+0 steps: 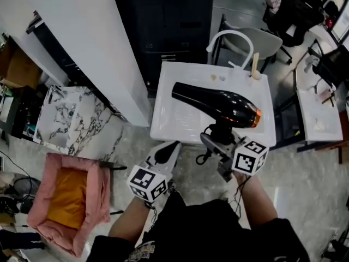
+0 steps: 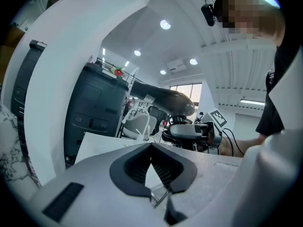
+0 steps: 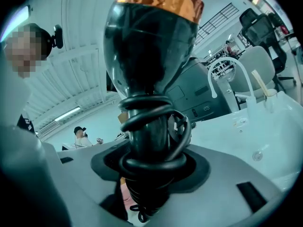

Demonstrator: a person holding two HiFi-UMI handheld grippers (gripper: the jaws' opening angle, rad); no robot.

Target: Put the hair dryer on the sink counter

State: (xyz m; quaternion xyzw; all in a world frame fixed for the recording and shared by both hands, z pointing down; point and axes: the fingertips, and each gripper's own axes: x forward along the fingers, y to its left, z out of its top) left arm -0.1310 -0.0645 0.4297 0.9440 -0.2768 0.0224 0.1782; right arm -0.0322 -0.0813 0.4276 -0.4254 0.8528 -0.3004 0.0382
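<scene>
Pinching 1 hair dryer (image 1: 218, 105) by its handle in our right gripper (image 1: 216, 135), over white sink counter (image 1: 170, 120), our left gripper (image 1: 171, 148) closed, empty

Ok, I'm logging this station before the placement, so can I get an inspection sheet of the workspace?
Surface: white sink counter with faucet.
Job's things: black hair dryer held over the counter, not set down.
Clutter: stick in a cup, small bits by the faucet.
Grippers: right gripper shut on the dryer's handle; left gripper shut, empty.
Cables: cord coiled round the handle.
Surroundings: black cabinet behind, marble slab and pink cushion left, office chairs.
</scene>
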